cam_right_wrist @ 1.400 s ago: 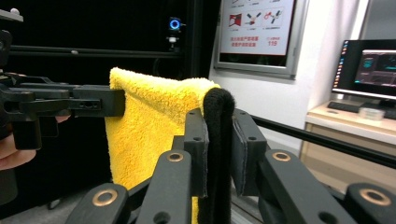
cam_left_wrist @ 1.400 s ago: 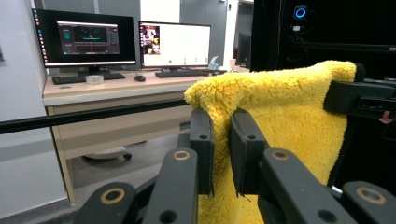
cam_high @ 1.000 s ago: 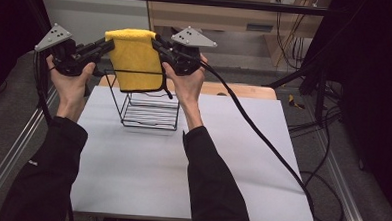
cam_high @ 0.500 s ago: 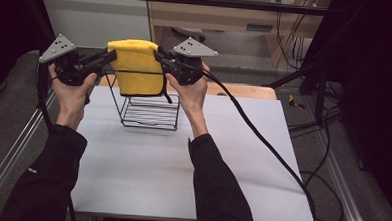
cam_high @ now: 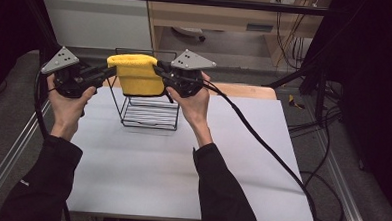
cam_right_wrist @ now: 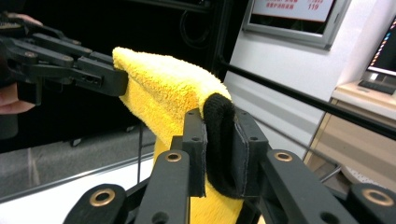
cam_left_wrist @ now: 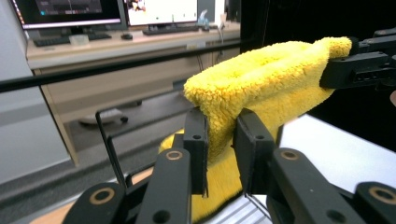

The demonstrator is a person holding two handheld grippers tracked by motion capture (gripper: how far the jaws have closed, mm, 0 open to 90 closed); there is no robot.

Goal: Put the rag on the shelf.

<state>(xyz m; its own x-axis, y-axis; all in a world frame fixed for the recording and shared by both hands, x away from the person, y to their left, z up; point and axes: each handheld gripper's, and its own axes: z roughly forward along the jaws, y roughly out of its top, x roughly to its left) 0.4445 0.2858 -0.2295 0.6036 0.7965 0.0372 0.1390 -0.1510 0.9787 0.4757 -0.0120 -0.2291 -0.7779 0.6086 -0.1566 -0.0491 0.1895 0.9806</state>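
A fluffy yellow cloth (cam_high: 135, 78) is stretched between my two grippers, right above a black wire rack (cam_high: 149, 113) on the white table (cam_high: 181, 180). Its lower part hangs in front of the rack's upper bars. My left gripper (cam_high: 110, 72) holds the cloth's left corner. In the left gripper view the cloth (cam_left_wrist: 271, 79) fills the gap between the pads of that gripper (cam_left_wrist: 219, 140), whose jaws have just been opening slightly. My right gripper (cam_high: 158, 69) is shut on the right corner. In the right gripper view a black edge of the cloth (cam_right_wrist: 163, 88) sits pinched in that gripper (cam_right_wrist: 218, 135).
The rack stands at the table's far middle, with a wooden board (cam_high: 245, 90) behind it. A thick black cable (cam_high: 263, 138) trails from the right gripper across the table's right side. Metal frame rails (cam_high: 7, 157) run along the table's edges.
Both grippers and the cloth have come down a little toward the rack. The cloth's lower edge now hangs lower over the rack's top.
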